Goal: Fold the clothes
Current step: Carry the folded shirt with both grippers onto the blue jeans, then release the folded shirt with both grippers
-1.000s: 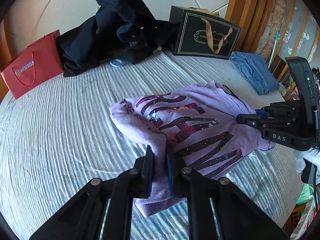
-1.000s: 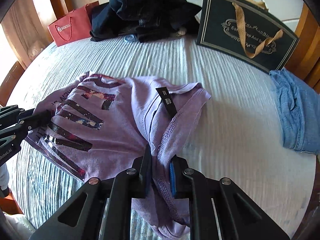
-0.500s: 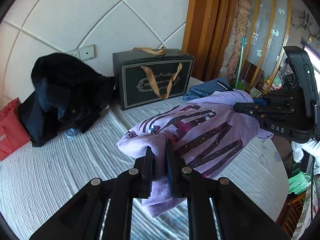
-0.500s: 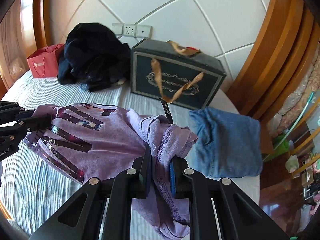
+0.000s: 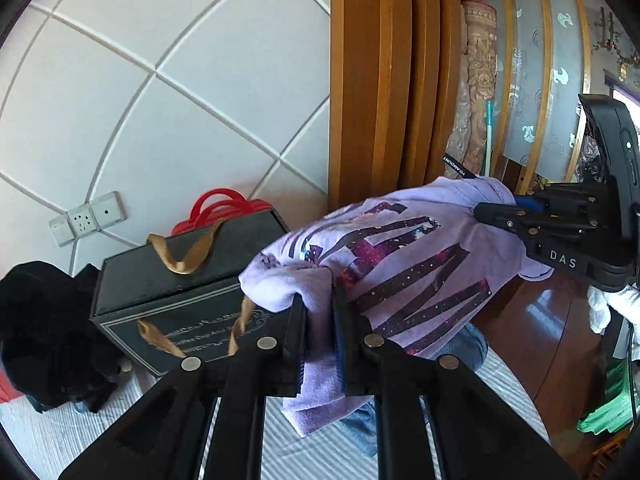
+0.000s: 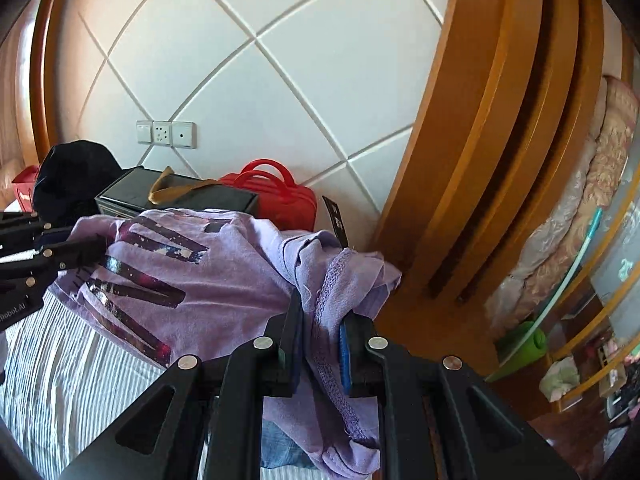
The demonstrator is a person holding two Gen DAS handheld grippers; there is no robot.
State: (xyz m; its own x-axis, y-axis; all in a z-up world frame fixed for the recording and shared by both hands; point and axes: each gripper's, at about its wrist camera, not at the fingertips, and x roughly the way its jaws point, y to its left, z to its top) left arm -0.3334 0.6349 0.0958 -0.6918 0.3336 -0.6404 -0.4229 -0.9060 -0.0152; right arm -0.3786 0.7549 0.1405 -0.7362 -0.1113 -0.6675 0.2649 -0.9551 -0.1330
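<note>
Left gripper (image 5: pixel 319 316) and right gripper (image 6: pixel 318 330) each pinch the folded purple shirt (image 5: pixel 400 264), apparently held above the bed

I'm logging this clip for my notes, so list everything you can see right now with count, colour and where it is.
Lilac printed T-shirt: one, lilac with dark glittery lettering, held up between both grippers above the bed.
Folded denim garment: one, blue, on the bed under the shirt.
Black gift box with gold ribbon handles: one, black, at the wall end of the bed.
Red handled bag: one, red, behind the box.
Dark clothes pile: one, black, left of the box.
Small red paper bag: one, red, far left.
Striped bedspread: one, white-grey.
Wall sockets: one white row on the tiled wall.
Left gripper: black, clamped on the shirt.
Right gripper: black, clamped on the shirt.
</note>
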